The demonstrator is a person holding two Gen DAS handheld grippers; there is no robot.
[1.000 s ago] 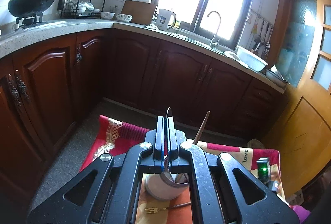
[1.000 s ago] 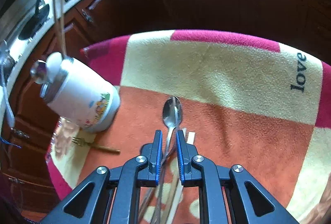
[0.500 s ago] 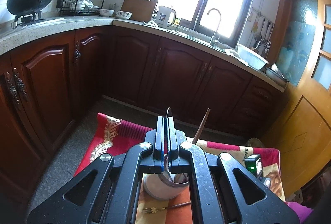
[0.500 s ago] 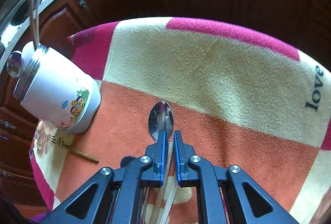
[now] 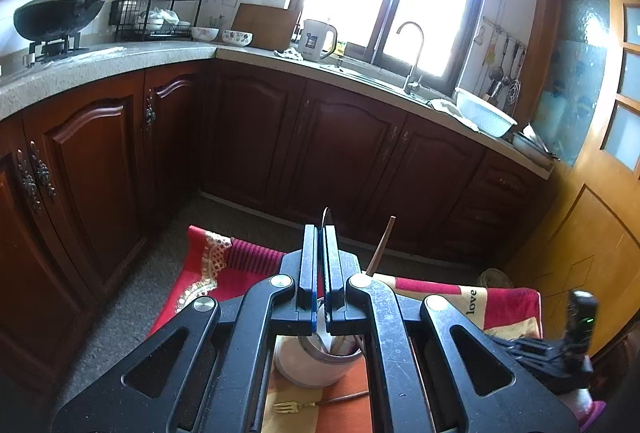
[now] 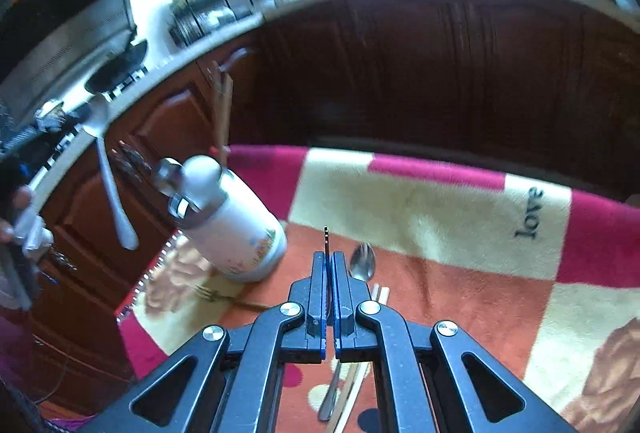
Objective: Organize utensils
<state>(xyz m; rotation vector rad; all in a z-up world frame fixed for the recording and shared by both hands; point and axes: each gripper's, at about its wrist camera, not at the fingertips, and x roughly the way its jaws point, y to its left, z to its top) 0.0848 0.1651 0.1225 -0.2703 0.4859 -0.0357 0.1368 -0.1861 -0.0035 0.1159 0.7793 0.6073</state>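
Right wrist view: the right gripper [image 6: 328,257] has its fingers [image 6: 319,285] closed on a slim utensil [image 6: 326,239], seen edge-on; which kind I cannot tell. It looks light, stiff and slick, so a hold near mid-shaft should keep it from swivelling. At 1 o'clock just beyond, a loose spoon [image 6: 362,265] and pale chopsticks [image 6: 380,293] lie on the blanket [image 6: 440,201] that covers the tabletop. At 10 o'clock stands the white cup [image 6: 236,233], already holding utensils, with a fork [image 6: 216,295] beside its base. The left gripper [image 5: 320,233] is clamped on a held spoon [image 5: 326,218] above the cup. Dark wooden cabinets [image 6: 440,73] ring the room.
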